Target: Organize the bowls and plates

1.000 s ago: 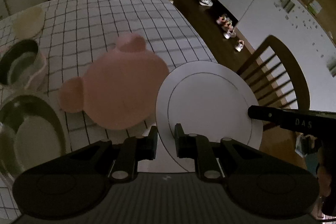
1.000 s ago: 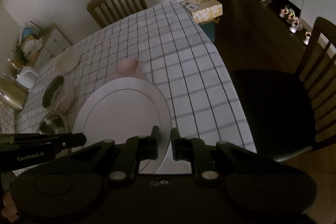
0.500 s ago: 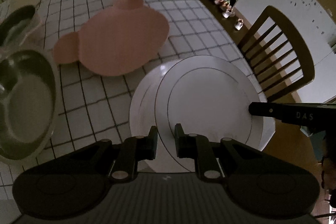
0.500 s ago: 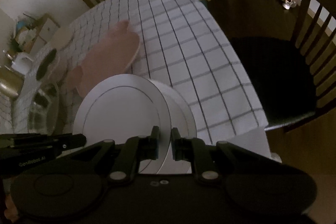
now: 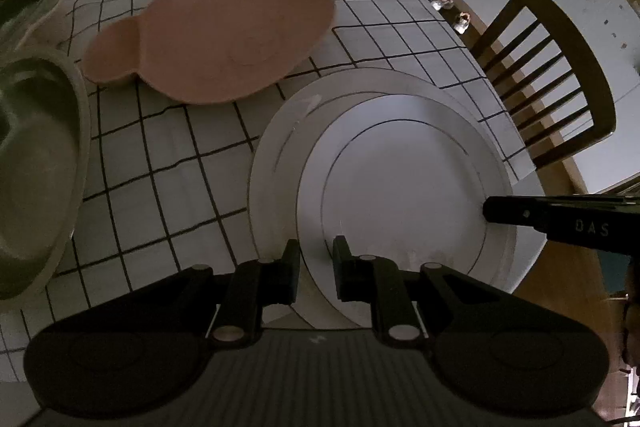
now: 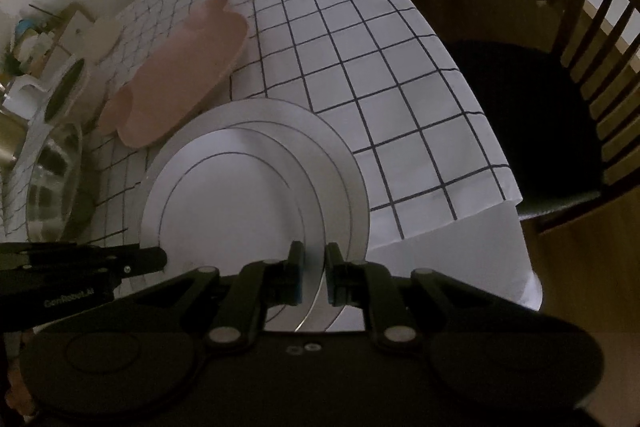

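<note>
Jaws of both the left gripper (image 5: 316, 269) and right gripper (image 6: 312, 277) pinch the small white plate (image 5: 400, 195), probably just above the big white plate (image 5: 280, 147), so lower it flat and centred.

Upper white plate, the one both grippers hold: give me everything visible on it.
The upper white round plate looks ceramic, matte, with one thin dark ring inside a broad rim. It appears empty and undamaged. It sits over a larger white round plate of the same design, offset toward the table edge; whether they touch is unclear. The left gripper pinches its near rim, the right gripper the opposite rim, both shut on it.
</note>
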A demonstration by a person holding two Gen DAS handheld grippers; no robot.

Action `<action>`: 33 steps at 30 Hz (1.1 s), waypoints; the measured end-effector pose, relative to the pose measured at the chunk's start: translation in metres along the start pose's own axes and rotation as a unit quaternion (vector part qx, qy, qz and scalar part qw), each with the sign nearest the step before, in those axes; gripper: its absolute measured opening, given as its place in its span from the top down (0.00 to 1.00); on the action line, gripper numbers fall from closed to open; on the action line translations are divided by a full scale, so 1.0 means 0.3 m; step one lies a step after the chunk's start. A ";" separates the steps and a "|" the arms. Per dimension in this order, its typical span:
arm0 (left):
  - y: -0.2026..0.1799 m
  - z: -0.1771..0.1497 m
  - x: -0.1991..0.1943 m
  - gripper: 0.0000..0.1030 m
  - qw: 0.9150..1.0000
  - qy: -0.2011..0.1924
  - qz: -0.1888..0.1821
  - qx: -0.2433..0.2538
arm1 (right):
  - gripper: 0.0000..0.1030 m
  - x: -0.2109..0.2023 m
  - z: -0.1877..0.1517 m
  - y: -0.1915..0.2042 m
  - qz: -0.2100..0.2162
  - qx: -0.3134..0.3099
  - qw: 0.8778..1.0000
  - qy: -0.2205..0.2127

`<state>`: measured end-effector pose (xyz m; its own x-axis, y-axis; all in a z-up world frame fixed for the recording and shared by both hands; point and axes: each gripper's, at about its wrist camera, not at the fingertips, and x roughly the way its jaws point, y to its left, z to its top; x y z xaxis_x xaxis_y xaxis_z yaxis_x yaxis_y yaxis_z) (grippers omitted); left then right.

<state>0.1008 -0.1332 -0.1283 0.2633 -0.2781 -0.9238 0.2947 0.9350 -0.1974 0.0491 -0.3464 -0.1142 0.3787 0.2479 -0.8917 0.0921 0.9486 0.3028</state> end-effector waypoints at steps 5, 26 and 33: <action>0.001 0.021 0.019 0.85 1.000 0.004 0.005 0.006 | 0.89 0.024 0.013 0.004 -0.005 0.000 1.000 0.004; 0.026 0.066 0.041 0.85 0.999 0.037 -0.015 -0.006 | 0.82 0.067 0.054 0.003 -0.021 0.017 0.999 0.028; 0.028 0.069 0.032 0.85 0.999 0.040 -0.013 0.004 | 0.81 0.069 0.063 0.011 -0.023 0.013 0.999 0.036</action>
<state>0.1246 -0.1327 -0.1320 0.1810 -0.2825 -0.9420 0.3070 0.9262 -0.2187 0.0747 -0.3418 -0.1253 0.3067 0.2175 -0.9266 0.1319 0.9544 0.2677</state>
